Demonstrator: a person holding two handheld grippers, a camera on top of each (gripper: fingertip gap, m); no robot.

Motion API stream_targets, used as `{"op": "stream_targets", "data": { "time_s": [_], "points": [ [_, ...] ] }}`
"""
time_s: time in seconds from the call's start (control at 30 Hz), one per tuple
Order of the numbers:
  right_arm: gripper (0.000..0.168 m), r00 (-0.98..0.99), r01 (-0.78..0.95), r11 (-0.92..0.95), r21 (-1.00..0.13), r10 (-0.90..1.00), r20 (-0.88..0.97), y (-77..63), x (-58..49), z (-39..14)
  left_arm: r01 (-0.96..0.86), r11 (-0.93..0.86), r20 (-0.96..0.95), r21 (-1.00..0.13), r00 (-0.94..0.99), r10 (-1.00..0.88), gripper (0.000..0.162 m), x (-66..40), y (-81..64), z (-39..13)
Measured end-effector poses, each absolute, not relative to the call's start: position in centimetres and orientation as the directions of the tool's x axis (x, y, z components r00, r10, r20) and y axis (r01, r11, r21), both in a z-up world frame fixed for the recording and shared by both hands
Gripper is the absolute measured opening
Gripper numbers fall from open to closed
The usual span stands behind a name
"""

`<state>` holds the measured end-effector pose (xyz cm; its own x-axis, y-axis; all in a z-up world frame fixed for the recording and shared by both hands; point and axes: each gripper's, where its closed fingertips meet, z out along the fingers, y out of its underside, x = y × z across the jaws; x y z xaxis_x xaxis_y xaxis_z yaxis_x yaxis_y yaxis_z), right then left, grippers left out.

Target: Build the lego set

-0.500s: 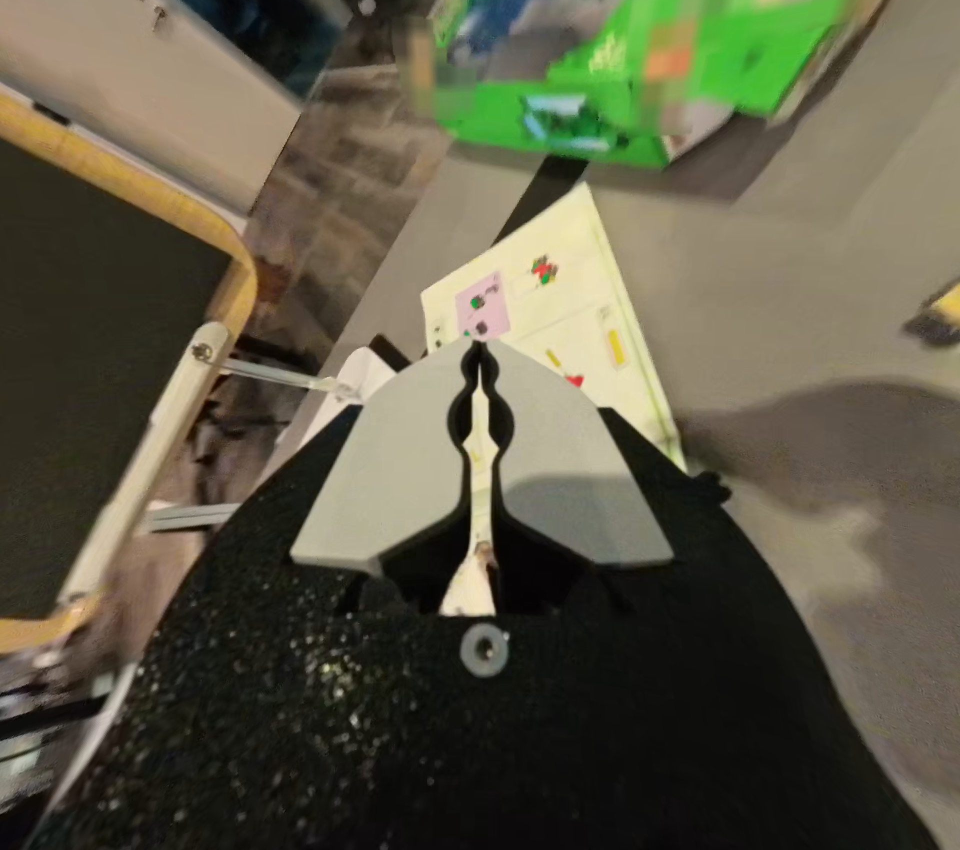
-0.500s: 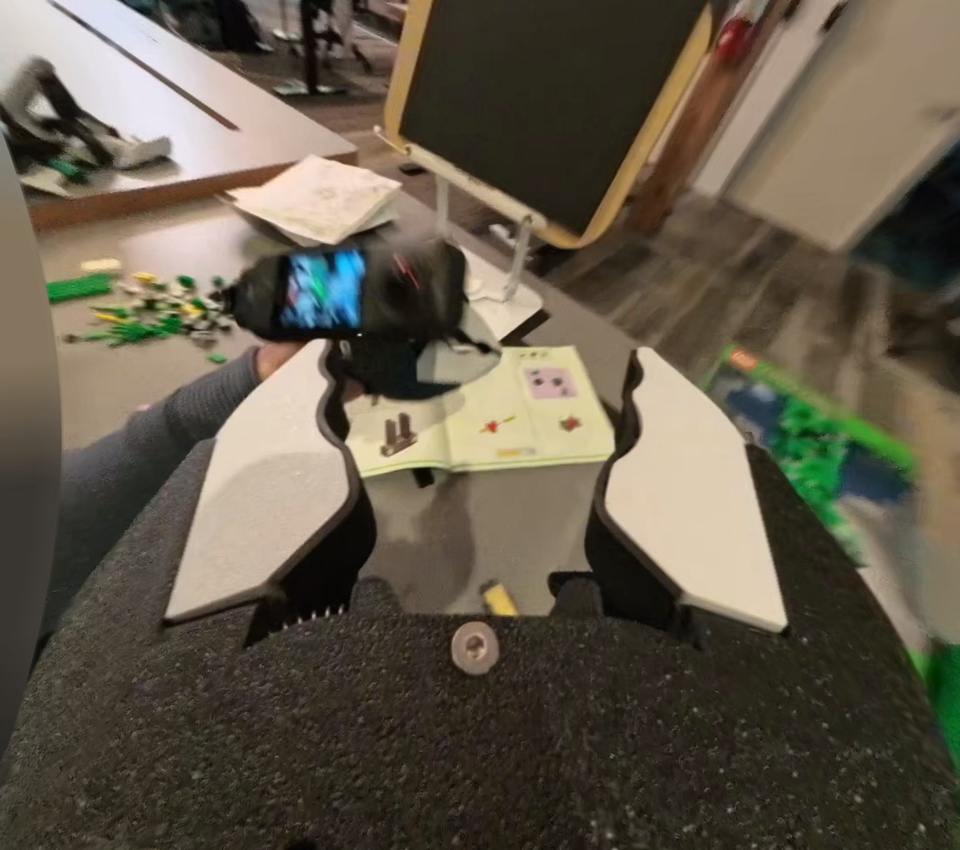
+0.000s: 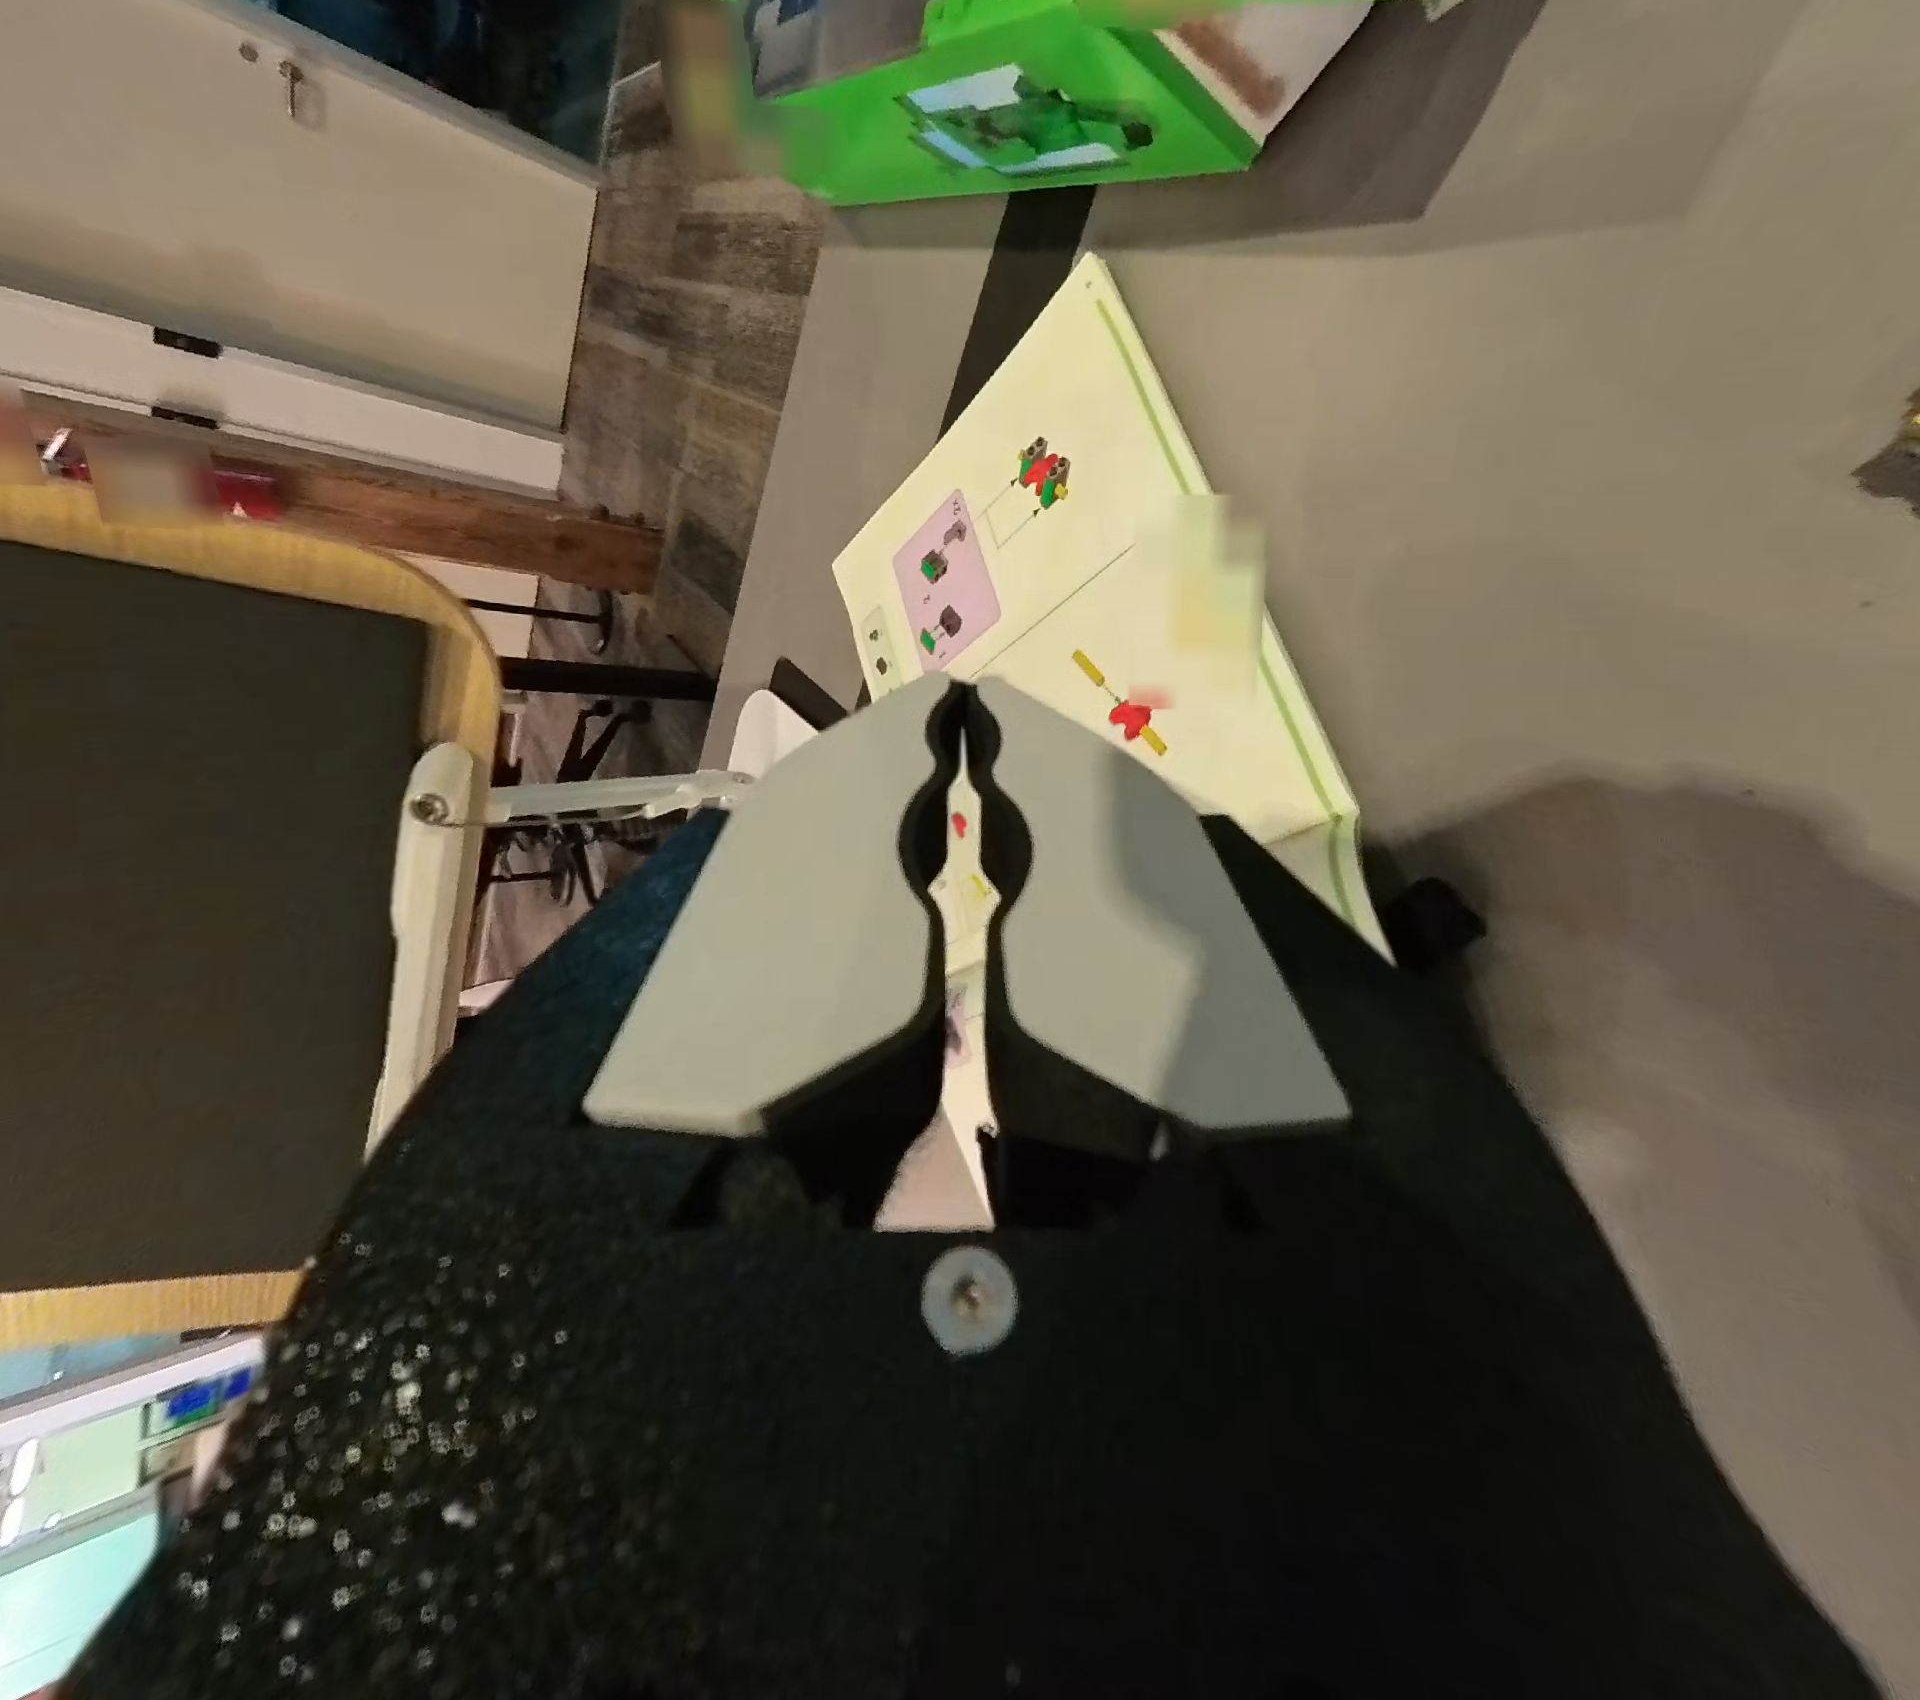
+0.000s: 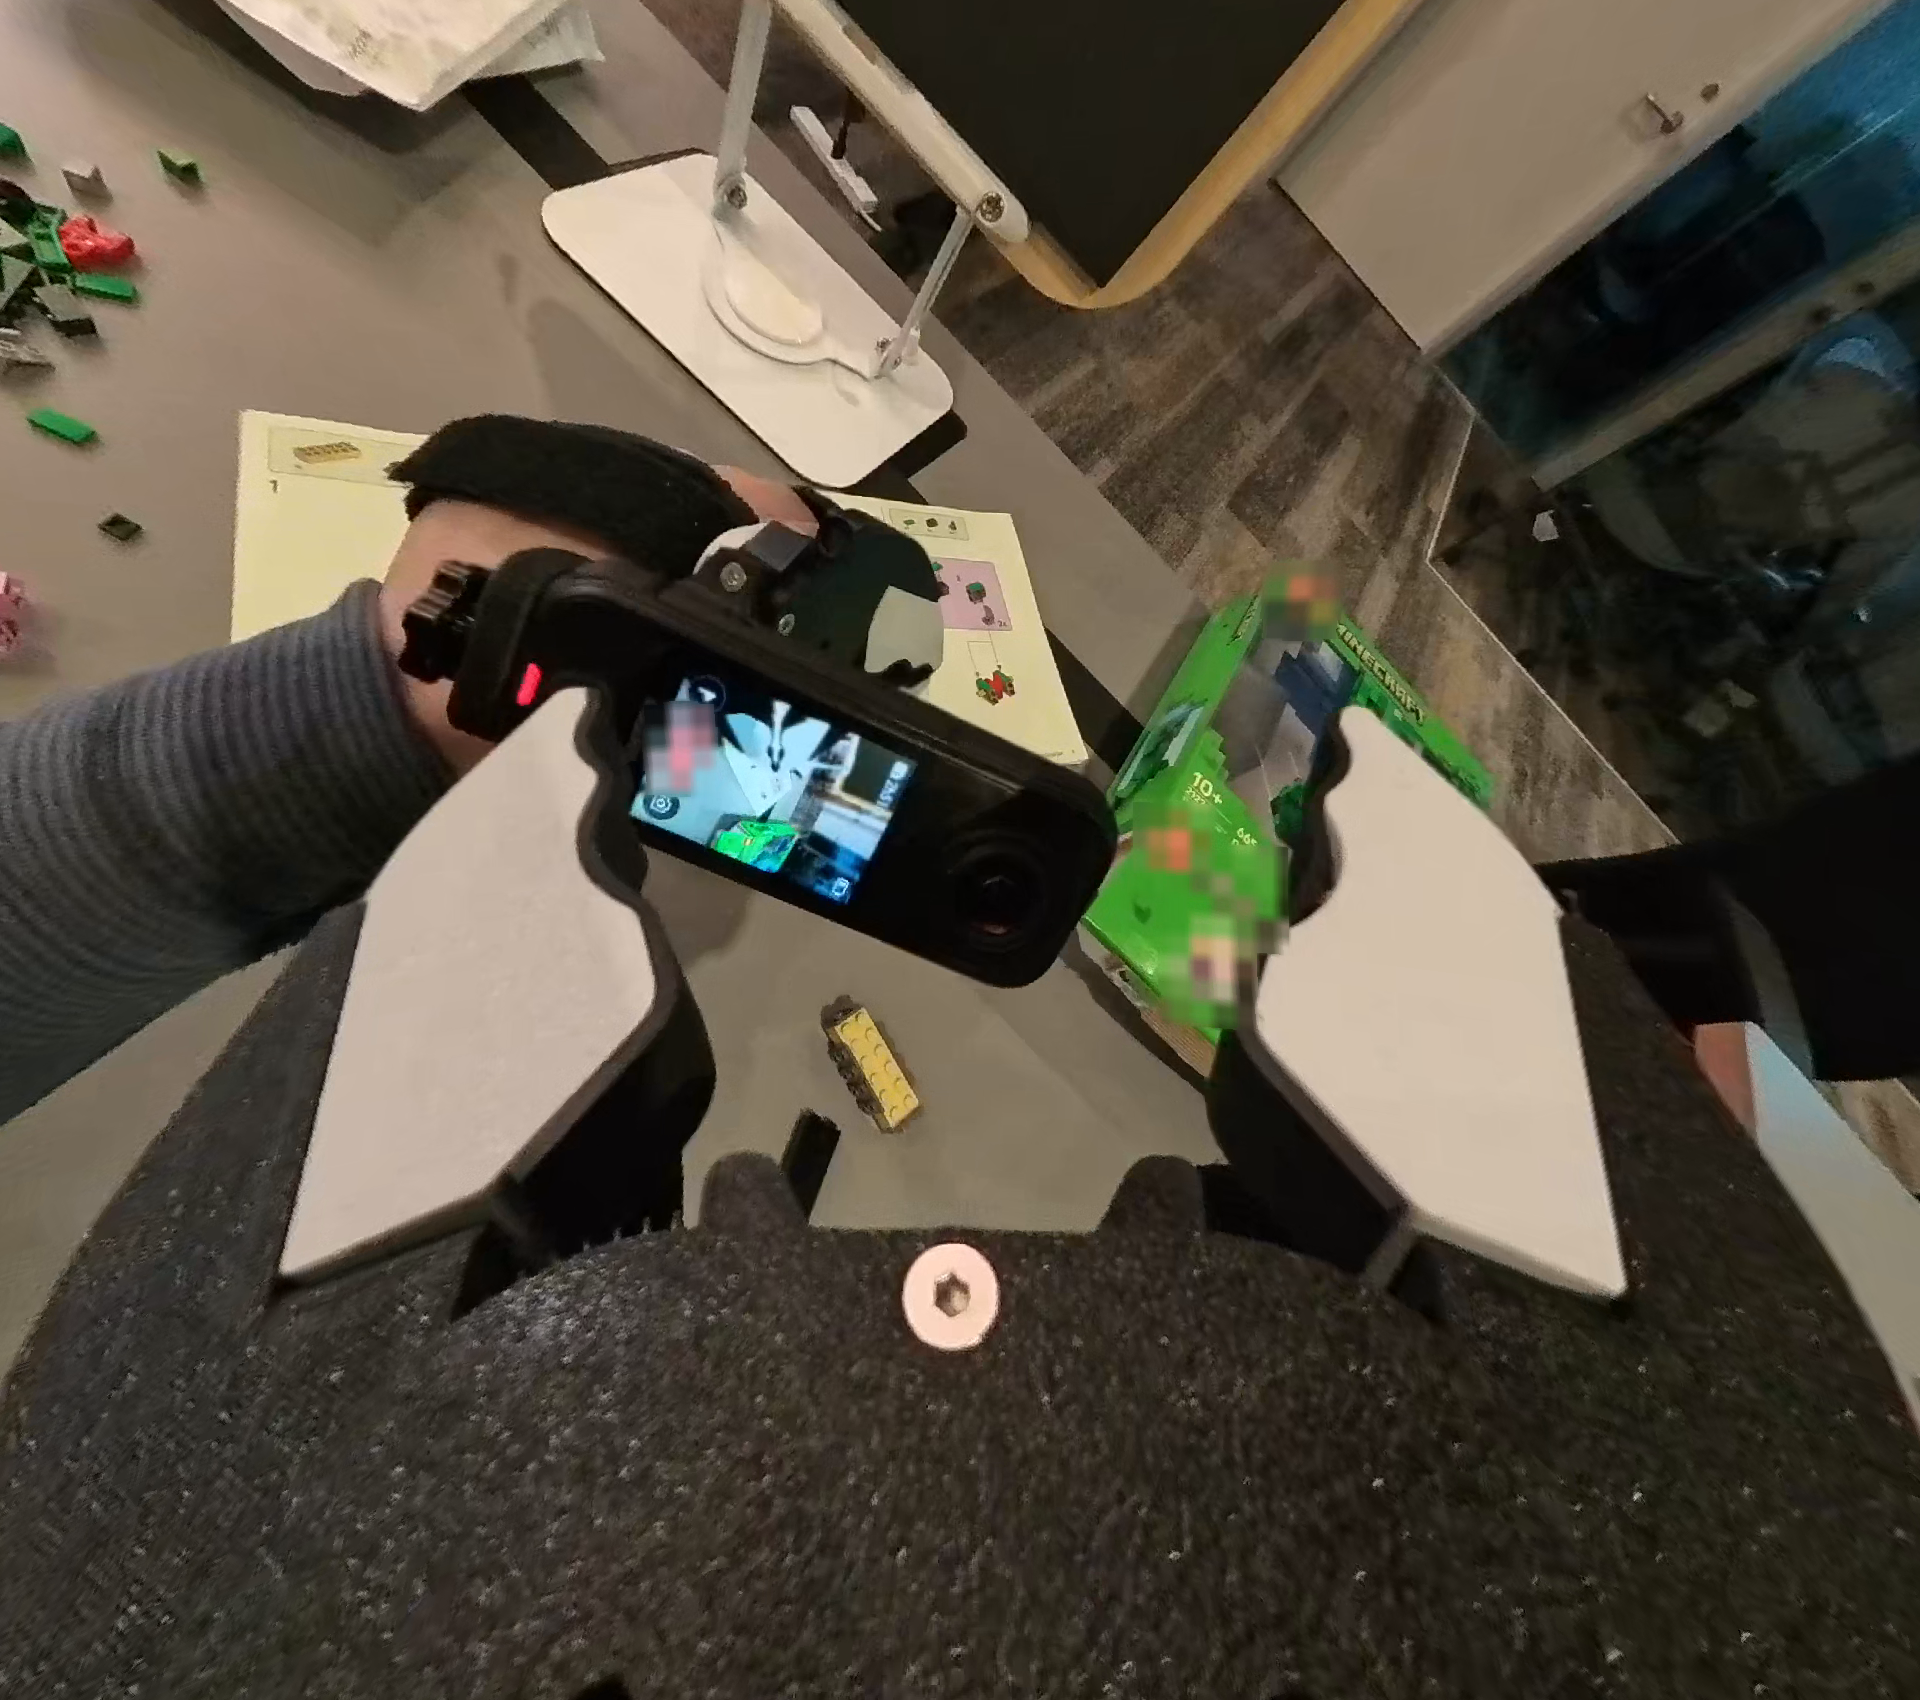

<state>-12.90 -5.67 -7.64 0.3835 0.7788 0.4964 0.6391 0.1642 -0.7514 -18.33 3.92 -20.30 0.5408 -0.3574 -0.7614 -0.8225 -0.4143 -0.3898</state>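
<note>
Our right gripper point(image 4: 956, 881) stands wide open and empty. Low in the frame's centre, between its fingers, the yellow brick point(image 4: 871, 1066) lies on the bench point(image 4: 416, 320), long axis running from upper left to lower right. The right gripper is the nearer one, we judge. Our left gripper point(image 3: 961, 700) is closed with nothing held, over the instruction booklet point(image 3: 1132, 528). Loose pieces point(image 4: 62, 279) sit at the left edge.
</note>
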Motion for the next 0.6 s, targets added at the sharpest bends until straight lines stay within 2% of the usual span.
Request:
{"op": "stream_targets", "data": {
  "time_s": [0.3, 0.6],
  "points": [
    [0.119, 0.339, 0.767, 0.109, -0.632, 0.768, 0.543, -4.6, -12.0, -9.8, -0.867, -0.397, -0.764, -0.300, 0.468, -0.444, 0.000, -15.8, 4.6, -23.1],
    [0.116, 0.333, 0.780, 0.097, -0.618, 0.771, 0.542, -4.4, -11.6, -10.4, -0.874, -0.404, -0.748, -0.270, 0.455, -0.484, 0.000, -15.9, 4.7, -24.4]
  ]
}}
